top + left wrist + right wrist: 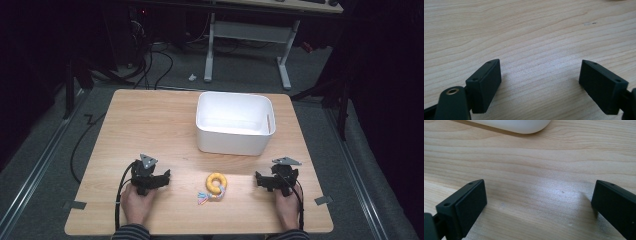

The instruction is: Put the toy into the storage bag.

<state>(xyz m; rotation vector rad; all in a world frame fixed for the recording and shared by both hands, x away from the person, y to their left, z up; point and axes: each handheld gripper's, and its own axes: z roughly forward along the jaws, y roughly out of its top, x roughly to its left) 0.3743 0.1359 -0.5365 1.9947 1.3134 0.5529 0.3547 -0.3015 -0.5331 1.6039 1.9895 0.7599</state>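
Observation:
A yellow ring toy (216, 183) with a pastel braided tail (203, 199) lies on the wooden table (145, 125) near its front edge. My left gripper (161, 176) rests on the table to the left of the toy, held by a hand (136, 204). My right gripper (262, 179) rests to the toy's right. In the left gripper view, the left gripper (540, 82) stands open over bare wood. In the right gripper view, the right gripper (539, 205) stands open too, with nothing between its jaws.
A white rectangular bin (234, 123) stands behind the toy, toward the far side of the table; its rounded base (516, 125) shows in the right gripper view. Beyond the table are a desk frame (247, 35) and floor cables (150, 60).

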